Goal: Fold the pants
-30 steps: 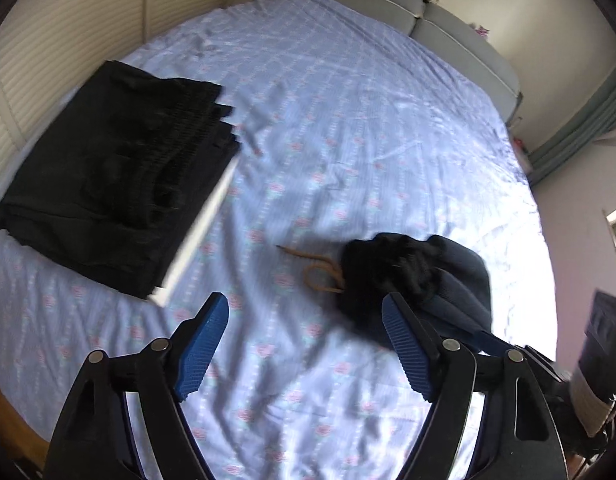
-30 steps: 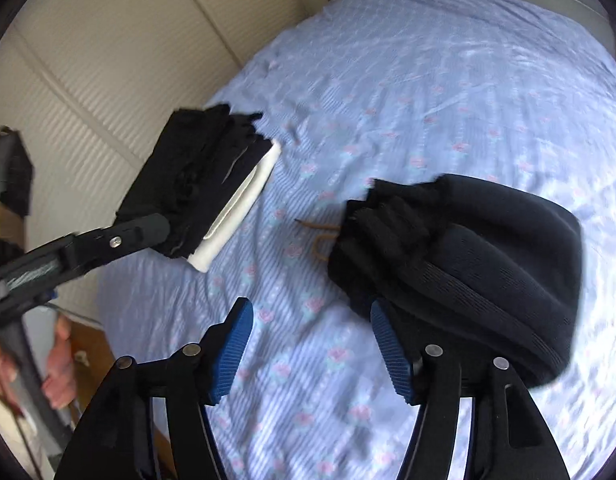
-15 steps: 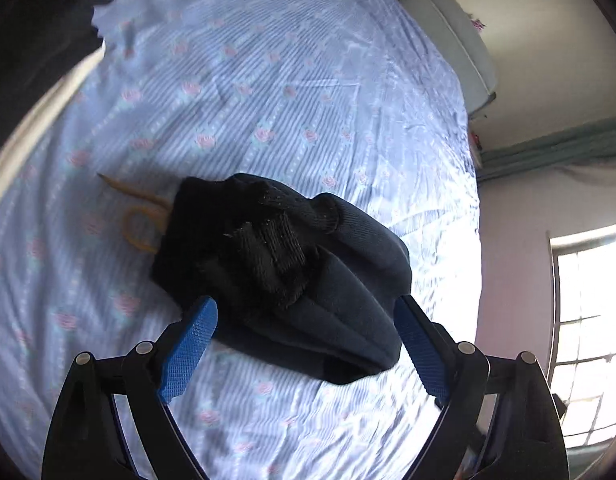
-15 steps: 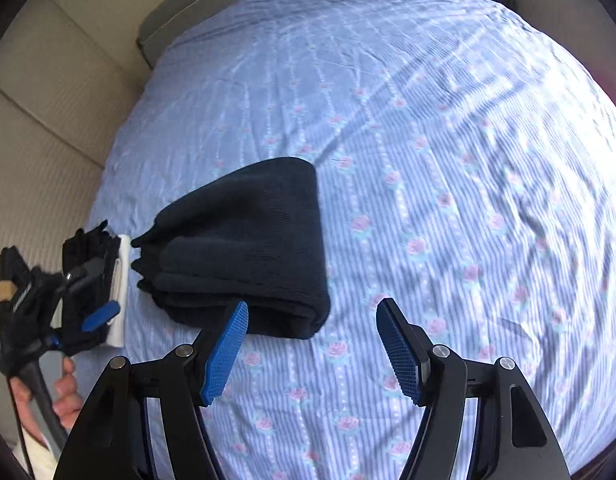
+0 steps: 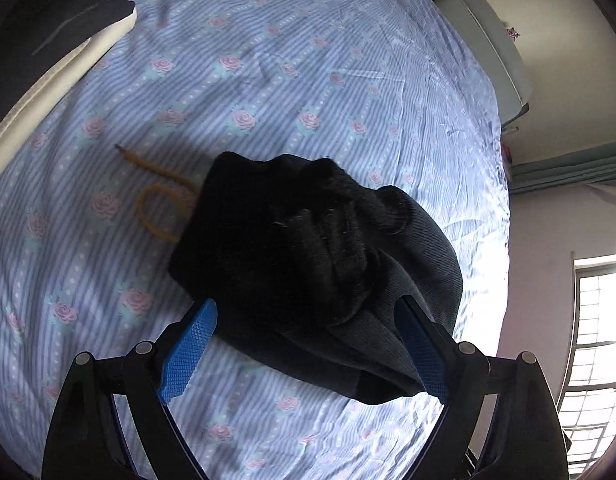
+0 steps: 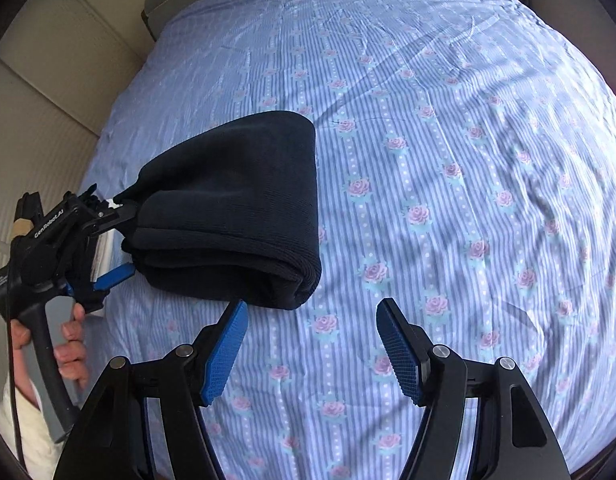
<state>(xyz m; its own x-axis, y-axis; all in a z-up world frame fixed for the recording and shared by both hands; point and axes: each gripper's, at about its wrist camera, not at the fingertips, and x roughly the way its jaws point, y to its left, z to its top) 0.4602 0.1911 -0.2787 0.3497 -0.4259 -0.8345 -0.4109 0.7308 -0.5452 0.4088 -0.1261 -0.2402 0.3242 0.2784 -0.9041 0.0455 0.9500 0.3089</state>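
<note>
The dark pants (image 5: 308, 240) lie folded in a thick bundle on the blue flowered sheet (image 5: 308, 80). A tan drawstring (image 5: 156, 208) curls out of their left side. My left gripper (image 5: 306, 304) is low over the bundle, open wide, with the pants' near end between its blue pads and a gap at the left pad. From the right wrist view the pants (image 6: 236, 200) lie ahead to the left, and the left gripper (image 6: 128, 240) straddles their far end. My right gripper (image 6: 312, 312) stands open over bare sheet, just off the bundle's near corner.
A stack of folded dark clothes (image 5: 48, 12) rests on a white board (image 5: 68, 72) at the upper left. A grey headboard (image 5: 488, 40) edges the bed, with a window (image 5: 600, 340) at right. A person's hand (image 6: 68, 352) holds the left gripper beside a beige wall (image 6: 36, 120).
My left gripper has come down from above the bed onto the folded pants, its jaws wider. My right gripper has swung round, so the pants now lie ahead to its left.
</note>
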